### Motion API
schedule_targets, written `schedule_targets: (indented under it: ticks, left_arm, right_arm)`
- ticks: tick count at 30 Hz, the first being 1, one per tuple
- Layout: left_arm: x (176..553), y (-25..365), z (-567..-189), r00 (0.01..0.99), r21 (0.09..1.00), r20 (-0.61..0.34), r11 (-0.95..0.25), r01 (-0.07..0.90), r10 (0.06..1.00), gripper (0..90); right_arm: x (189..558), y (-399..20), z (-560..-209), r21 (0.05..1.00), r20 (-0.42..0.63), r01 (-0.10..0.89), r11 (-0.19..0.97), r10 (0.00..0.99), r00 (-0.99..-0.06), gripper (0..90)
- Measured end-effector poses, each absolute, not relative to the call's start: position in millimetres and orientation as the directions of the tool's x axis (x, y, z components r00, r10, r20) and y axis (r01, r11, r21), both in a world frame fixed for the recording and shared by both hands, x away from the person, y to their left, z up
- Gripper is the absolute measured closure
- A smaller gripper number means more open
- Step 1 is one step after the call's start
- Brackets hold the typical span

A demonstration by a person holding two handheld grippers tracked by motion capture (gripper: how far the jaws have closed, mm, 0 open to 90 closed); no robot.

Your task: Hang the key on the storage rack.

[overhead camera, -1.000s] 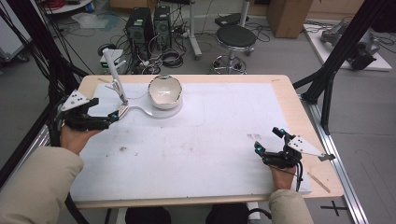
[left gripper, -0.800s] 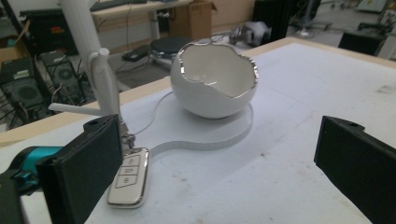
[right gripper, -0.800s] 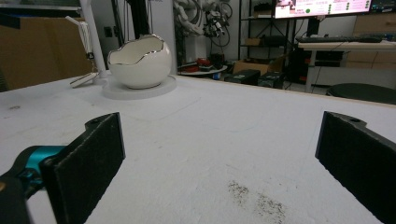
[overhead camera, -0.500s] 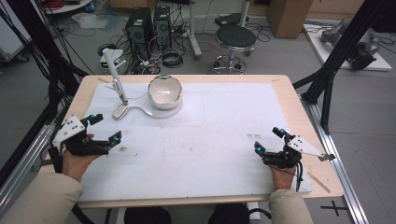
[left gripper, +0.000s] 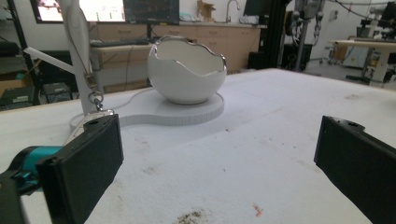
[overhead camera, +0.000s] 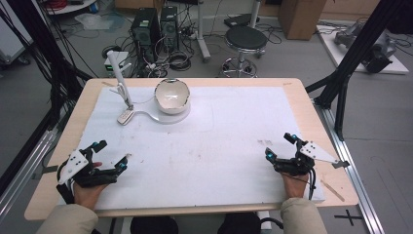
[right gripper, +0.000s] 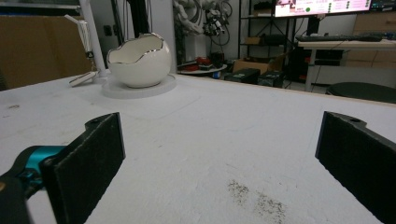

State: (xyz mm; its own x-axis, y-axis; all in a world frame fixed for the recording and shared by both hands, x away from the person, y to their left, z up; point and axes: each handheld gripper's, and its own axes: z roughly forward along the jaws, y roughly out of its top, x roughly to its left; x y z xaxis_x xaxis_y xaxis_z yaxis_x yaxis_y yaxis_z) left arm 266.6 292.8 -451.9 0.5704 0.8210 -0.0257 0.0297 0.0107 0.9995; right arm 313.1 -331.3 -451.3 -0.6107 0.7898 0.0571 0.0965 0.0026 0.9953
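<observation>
Two black hand-held grippers, beige sleeves.
Left gripper (overhead camera: 111, 155) and right gripper (overhead camera: 281, 147): black flat-padded jaws, teal fittings at the jaw bases, grey three-cornered top plates, the left one dotted; black cable trails from each.

The eggshell-shaped bowl (left gripper: 187, 70) looks like glossy white ceramic with a metallic-looking rim — beneath it sits a matt white base (left gripper: 173, 112). Around the bowl, the white sheet (overhead camera: 219, 141) is rough and matt, laid on a smooth pale wooden table (overhead camera: 311, 117).
</observation>
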Motion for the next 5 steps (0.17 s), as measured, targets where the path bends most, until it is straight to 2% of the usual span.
schedule_targets:
  ticks: [5]
  left_arm:
    - [265.5,292.2,-452.4,0.563,1.000,-0.018,0.009,0.019,0.826,1.7]
  right_arm:
    - [312.6,-330.0,-451.3,0.995,0.054,0.103,0.010,0.794,-0.606,0.5]
